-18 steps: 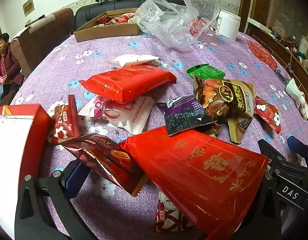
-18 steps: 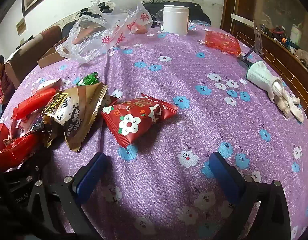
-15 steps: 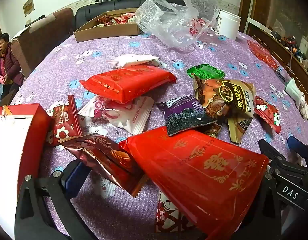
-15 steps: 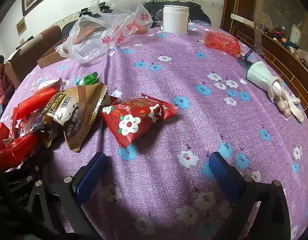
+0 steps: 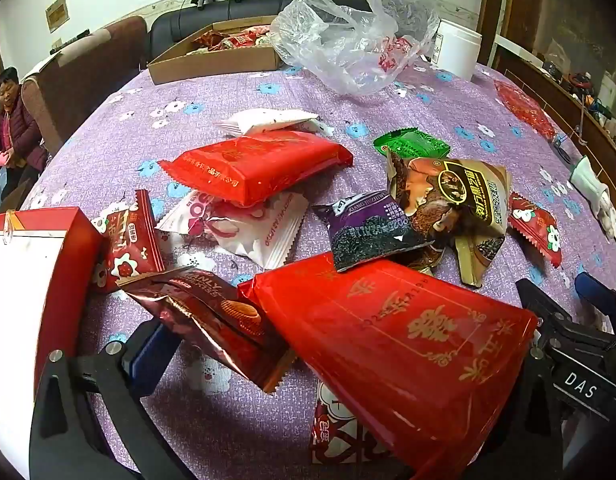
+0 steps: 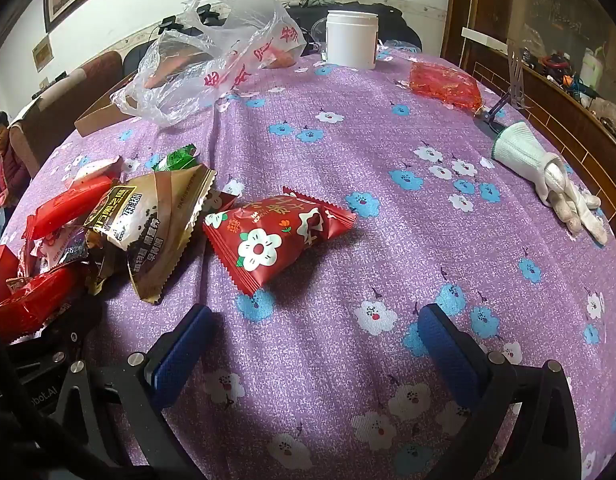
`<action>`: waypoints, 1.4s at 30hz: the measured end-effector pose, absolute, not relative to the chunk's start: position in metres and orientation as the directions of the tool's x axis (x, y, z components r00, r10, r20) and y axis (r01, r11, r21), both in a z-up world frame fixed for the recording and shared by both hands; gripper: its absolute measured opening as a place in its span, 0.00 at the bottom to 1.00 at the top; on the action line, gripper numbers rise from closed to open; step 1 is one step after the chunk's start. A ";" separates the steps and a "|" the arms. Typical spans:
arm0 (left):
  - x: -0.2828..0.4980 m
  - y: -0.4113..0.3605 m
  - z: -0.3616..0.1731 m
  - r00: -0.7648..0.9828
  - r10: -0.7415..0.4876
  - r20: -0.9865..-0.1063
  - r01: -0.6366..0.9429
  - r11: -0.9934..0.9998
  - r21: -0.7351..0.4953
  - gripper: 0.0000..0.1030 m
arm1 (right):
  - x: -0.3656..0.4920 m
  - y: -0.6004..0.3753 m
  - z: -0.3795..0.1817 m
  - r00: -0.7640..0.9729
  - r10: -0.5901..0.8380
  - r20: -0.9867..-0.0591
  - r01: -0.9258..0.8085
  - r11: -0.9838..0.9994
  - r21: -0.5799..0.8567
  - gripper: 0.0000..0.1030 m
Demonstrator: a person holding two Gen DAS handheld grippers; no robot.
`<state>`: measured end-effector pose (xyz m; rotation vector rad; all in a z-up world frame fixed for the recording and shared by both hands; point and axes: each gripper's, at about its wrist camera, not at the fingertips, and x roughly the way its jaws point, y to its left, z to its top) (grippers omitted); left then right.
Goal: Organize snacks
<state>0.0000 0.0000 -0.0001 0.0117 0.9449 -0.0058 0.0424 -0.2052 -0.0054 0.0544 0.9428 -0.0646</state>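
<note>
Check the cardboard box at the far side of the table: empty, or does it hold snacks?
It holds snacks. In the left wrist view, red and light wrappers show above the wall of the open cardboard box. How full it is cannot be told.

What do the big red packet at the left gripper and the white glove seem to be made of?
Big red packet: looks like glossy plastic film, judging by its bright highlights and gold print; what is inside is hidden.
White glove: looks like knitted fabric, probably cotton, matte, with a ribbed cuff edged in green.
</note>
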 end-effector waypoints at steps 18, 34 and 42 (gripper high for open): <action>-0.045 -0.008 0.018 0.575 -0.006 -0.818 0.106 0.992 0.067 1.00 | 0.037 -0.206 -0.005 0.560 0.010 -0.828 0.008 1.000 0.018 1.00; -0.142 0.075 0.062 0.732 0.074 -0.678 0.033 0.989 0.144 1.00 | -0.003 -0.205 0.028 0.569 0.269 -0.777 -0.071 0.958 0.279 1.00; -0.131 0.119 0.053 0.701 0.189 -0.687 -0.111 0.981 0.157 1.00 | 0.010 -0.112 0.038 0.527 0.284 -0.801 -0.242 0.954 0.179 0.99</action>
